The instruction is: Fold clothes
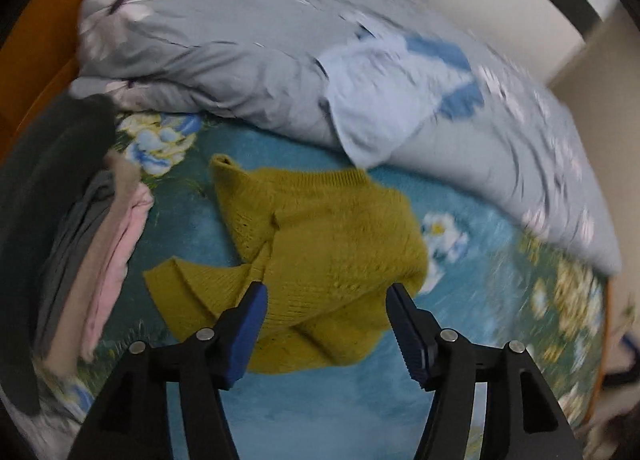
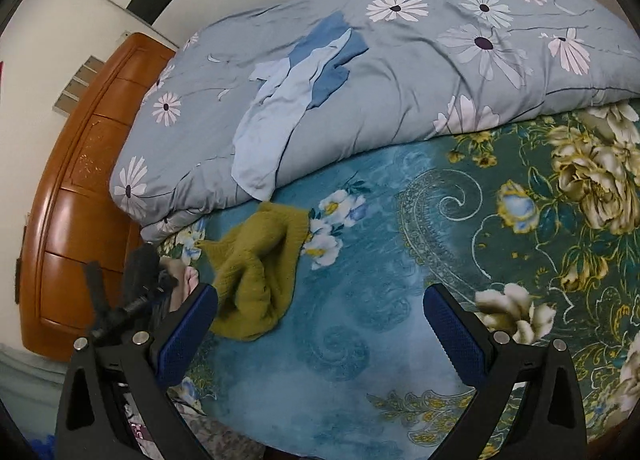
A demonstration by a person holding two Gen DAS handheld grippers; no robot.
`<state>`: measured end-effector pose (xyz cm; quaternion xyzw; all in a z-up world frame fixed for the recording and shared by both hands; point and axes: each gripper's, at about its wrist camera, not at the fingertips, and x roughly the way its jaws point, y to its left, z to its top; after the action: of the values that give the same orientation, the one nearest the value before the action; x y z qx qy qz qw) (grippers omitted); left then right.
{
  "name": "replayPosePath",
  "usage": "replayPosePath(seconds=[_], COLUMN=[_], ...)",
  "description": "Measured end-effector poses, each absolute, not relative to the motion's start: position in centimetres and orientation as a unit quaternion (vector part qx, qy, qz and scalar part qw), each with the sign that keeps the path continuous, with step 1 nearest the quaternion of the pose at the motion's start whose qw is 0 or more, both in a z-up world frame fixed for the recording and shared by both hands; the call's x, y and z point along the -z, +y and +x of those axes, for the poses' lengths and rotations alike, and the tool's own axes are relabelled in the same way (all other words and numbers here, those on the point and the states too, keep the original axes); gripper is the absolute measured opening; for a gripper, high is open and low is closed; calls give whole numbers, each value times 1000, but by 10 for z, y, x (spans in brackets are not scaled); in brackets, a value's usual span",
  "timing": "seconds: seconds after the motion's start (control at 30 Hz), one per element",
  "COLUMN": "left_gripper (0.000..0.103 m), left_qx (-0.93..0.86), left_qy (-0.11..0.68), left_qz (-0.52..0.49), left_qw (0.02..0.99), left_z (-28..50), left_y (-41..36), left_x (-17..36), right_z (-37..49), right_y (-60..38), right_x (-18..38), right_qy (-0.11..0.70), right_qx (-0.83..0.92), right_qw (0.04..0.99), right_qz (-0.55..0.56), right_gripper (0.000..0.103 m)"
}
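Note:
A mustard-yellow knit sweater (image 1: 320,244) lies crumpled on the blue floral bedspread (image 1: 320,404), one sleeve pointing up-left and another folded toward the left. My left gripper (image 1: 324,292) hovers open just over its near edge, nothing between the blue pads. In the right wrist view the same sweater (image 2: 260,280) sits at the left, beside the left pad of my right gripper (image 2: 320,296), which is open and empty over the bare bedspread (image 2: 360,340). A light blue garment with darker blue patches (image 1: 392,95) (image 2: 280,107) is draped on the grey daisy-print quilt.
The bunched grey quilt (image 1: 224,47) (image 2: 440,71) fills the far side of the bed. A stack of folded clothes, pink, grey and dark (image 1: 100,244), lies at the left. A wooden headboard (image 2: 76,199) stands at the left. The other hand-held gripper's dark frame (image 2: 140,280) shows at the left.

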<state>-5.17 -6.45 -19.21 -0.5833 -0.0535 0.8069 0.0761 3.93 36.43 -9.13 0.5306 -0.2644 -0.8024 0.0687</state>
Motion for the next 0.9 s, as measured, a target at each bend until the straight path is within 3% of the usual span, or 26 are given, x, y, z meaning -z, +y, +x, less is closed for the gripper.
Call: replayPosePath(seconds=[0.3,0.37,0.43,0.6,0.77,0.8,0.83,0.9], left_gripper=[66,40,21,15,15,13,0,0], left_qx=[-770,-761,-751,-753,-750,-748,-745,-738], left_qy=[36,51,66,-34,-116,-123,-138,-161], left_qz=[-616,-623,-628,-624,-582,-574,-562,-538], left_qw=[159,175,191,206,292,309,334,374], left_z=[-74,-79,-84,-95,-89,-87,-85,-81], left_y=[-37,-32,-27,-35,-5,6,18,47], left_x=[249,261,273,260,212,203,191,168], right_z=[30,31,33,38,45,47,49,53], right_y=[341,338,335,329,333,336,339,348], right_x=[84,85,84,82,85,85,84,82], right_qy=[-238,-235,-233,-229,-228,-229,-230,-231], right_qx=[793,790,788,788,784,784,785,787], right_qw=[27,18,12,1,-6,-6,-6,-6], right_qz=[560,566,569,571,577,576,575,573], right_gripper=[103,103,103,103,103,103,103,103])
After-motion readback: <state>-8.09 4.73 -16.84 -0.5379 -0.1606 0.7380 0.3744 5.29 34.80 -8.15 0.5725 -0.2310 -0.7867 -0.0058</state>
